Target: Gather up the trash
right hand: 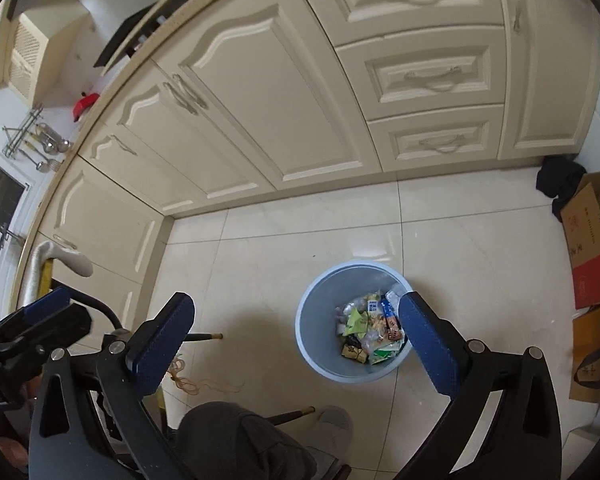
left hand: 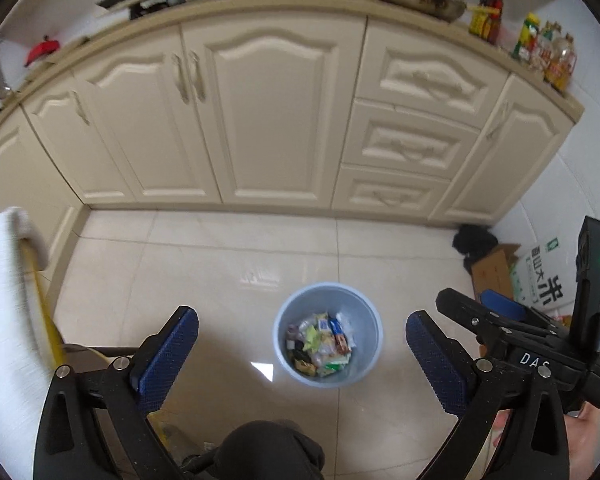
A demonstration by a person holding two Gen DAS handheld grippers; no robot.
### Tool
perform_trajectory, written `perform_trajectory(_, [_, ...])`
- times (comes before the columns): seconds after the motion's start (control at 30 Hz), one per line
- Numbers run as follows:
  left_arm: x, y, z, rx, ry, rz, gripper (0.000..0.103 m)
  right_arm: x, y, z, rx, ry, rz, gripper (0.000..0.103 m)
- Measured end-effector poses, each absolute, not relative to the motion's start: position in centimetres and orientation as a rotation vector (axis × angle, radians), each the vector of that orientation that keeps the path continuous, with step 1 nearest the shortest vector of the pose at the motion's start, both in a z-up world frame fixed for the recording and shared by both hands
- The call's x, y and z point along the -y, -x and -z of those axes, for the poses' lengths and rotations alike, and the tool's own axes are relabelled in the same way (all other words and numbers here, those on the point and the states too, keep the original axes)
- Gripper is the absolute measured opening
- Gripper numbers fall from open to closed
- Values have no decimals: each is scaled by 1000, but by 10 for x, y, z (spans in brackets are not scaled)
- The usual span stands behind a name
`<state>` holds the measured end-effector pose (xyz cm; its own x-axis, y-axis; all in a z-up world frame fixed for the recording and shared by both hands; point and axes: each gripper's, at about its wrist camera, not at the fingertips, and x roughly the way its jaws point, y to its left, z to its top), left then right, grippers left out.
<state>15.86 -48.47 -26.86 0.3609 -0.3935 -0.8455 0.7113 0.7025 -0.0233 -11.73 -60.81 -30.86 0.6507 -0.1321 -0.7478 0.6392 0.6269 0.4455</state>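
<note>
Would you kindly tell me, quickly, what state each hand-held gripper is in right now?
Left hand-held gripper: open, nothing between its jaws.
Right hand-held gripper: open, holding nothing.

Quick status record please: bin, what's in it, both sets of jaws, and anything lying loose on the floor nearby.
bin: light blue bin standing upright on the tiled floor
contents: mixed snack wrappers at the bottom
left gripper: jaws wide, nothing between them
right gripper: jaws wide, nothing between them
floor nearby: tangle of thin tan string
right of bin: cardboard boxes
</note>
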Motion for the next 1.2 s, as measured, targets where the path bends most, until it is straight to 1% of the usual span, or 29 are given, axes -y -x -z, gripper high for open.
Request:
perform_trajectory(0.3, [343,-57,178,-760,-266,694,102,542,118,231,-657,-667,444,103])
perform_trajectory(0.53, [219,30,126,-582,-179,593,102,464,106,167,-601,-543,370,103])
perform_trajectory(0.67, [151,88,108,-502,-140,517,102,409,99,133,-566,-462,310,103])
perform_trajectory(0.87, [62,180,101,-430,-104,365,102,319,95,95,-507,-360,220,103])
perform_trajectory(1.1, [-22,281,103,-408,-19,225,102,230,99,77,-478,-237,131,103])
perform_trajectory(1.2, [-50,328,102,-365,3,138,102,204,108,73,-461,-213,94,103])
